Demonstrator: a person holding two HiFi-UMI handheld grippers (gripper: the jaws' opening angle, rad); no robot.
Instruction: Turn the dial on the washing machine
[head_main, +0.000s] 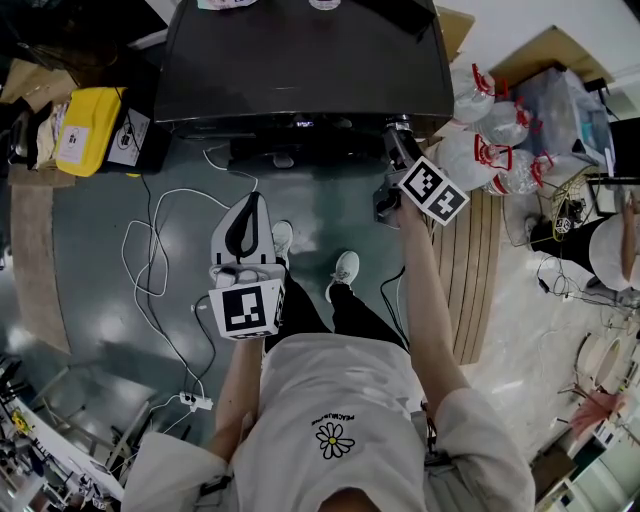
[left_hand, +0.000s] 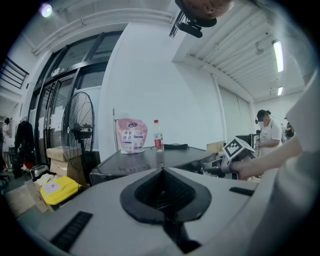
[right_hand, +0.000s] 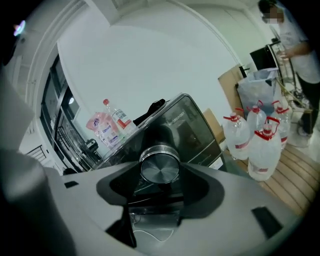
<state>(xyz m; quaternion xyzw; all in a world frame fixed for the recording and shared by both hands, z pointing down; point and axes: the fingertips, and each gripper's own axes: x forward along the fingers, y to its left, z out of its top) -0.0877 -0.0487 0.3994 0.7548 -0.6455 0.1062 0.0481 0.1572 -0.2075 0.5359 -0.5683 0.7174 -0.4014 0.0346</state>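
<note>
The dark washing machine (head_main: 300, 60) stands in front of me, seen from above in the head view. Its round metal dial (right_hand: 160, 169) fills the middle of the right gripper view, sitting between the two dark pads, which press on its sides. My right gripper (head_main: 397, 135) reaches to the machine's front panel at the right and is shut on the dial, which it hides in the head view. My left gripper (head_main: 254, 198) hangs back over the floor, well short of the machine. It is shut with nothing in it, its tips (left_hand: 162, 171) meeting.
A pink detergent bag (left_hand: 131, 135) and a bottle (left_hand: 158, 136) stand on the machine's top. Water jugs (head_main: 490, 140) and a wooden pallet (head_main: 480, 270) lie to the right. A yellow box (head_main: 90, 130) sits left, white cables (head_main: 160, 260) cross the floor. Another person (left_hand: 265, 132) stands far right.
</note>
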